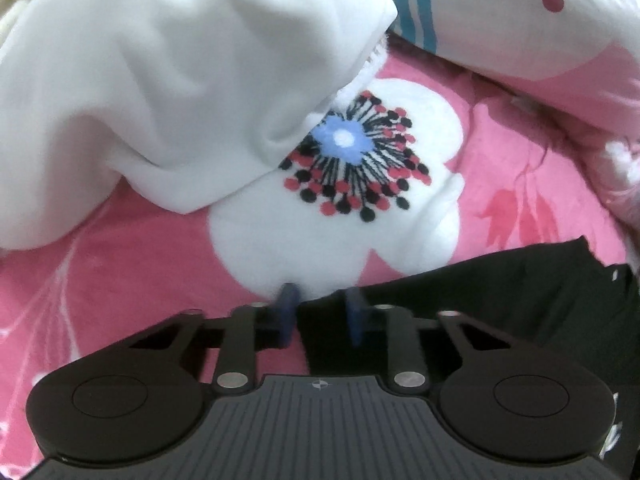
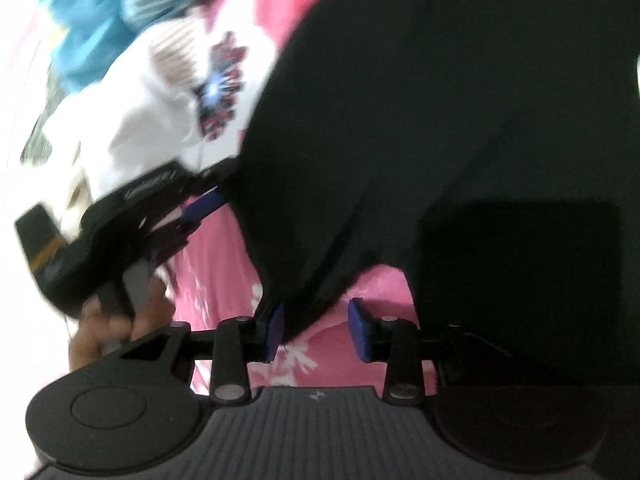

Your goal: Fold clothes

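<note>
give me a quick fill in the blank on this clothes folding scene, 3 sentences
1. The garment between the right tongs is ____ in colour.
2. The white garment lies on a bedspread whose ground colour is ____.
3. The big flower printed on the bedspread has ____ petals.

Missing words: black; pink; white

Each handheld gripper, the left gripper [image 1: 320, 316] and the right gripper [image 2: 316, 330], has a ribbed dark-grey body, two round black side discs, black linkage arms with silver screws, blue finger pads [image 2: 275, 330], and a small compass-like mark.
</note>
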`<state>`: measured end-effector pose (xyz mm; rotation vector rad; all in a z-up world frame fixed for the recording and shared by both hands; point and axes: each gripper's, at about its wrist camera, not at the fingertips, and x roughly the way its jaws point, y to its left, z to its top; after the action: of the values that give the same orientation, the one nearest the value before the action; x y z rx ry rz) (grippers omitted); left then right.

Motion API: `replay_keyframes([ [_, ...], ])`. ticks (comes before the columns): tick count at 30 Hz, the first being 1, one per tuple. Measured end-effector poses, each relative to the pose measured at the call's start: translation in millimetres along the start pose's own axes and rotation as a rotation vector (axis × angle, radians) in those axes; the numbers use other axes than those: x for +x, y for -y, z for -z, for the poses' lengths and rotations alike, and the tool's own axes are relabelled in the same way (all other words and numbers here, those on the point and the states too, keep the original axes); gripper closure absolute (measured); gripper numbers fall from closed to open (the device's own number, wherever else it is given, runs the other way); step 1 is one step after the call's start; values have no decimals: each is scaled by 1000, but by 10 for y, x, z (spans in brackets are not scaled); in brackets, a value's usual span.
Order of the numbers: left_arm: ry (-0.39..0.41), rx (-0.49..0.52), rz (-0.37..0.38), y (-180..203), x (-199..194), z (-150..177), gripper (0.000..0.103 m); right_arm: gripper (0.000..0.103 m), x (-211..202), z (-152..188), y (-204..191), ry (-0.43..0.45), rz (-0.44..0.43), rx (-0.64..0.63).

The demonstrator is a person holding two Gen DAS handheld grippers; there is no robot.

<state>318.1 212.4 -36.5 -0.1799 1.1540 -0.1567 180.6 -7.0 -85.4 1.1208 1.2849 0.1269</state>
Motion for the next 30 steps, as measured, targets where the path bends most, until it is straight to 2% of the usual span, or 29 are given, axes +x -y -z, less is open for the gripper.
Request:
replay_keyframes([
  [3, 26, 10, -10, 9, -25, 7, 99, 73, 112, 35, 65, 9, -23, 91],
  [5, 48, 23, -22, 48, -48, 10, 101, 81, 168, 59, 95, 10, -26, 134],
  [7, 75, 26, -26, 79, -94, -16, 101, 94, 188, 62, 83, 12, -39, 153],
  [10, 125, 7, -14, 94, -217, -122, 101, 101, 191, 49, 32, 17, -67, 162],
  [14, 166, 13, 6, 92, -298, -292, 101, 102, 195, 31, -37, 23, -104, 176],
  [17, 165, 60, -16, 100, -227, -354, 101, 102, 211, 18, -79, 28, -126, 184],
  [24, 127, 167, -97, 106, 62, -281, 101, 100, 510, -20, -20, 30, -74, 151],
  [27, 124, 188, -110, 98, 110, -250, 96, 97, 571, -16, -84, 27, -64, 86],
  [28, 133, 183, -119, 90, 87, -254, 89, 93, 553, -6, -134, 25, -56, 48],
  [29, 143, 178, -129, 83, 64, -258, 79, 88, 539, 4, -194, 18, -47, 13],
  [30, 153, 173, -138, 76, 41, -261, 74, 78, 523, 19, -263, 7, -41, -20],
])
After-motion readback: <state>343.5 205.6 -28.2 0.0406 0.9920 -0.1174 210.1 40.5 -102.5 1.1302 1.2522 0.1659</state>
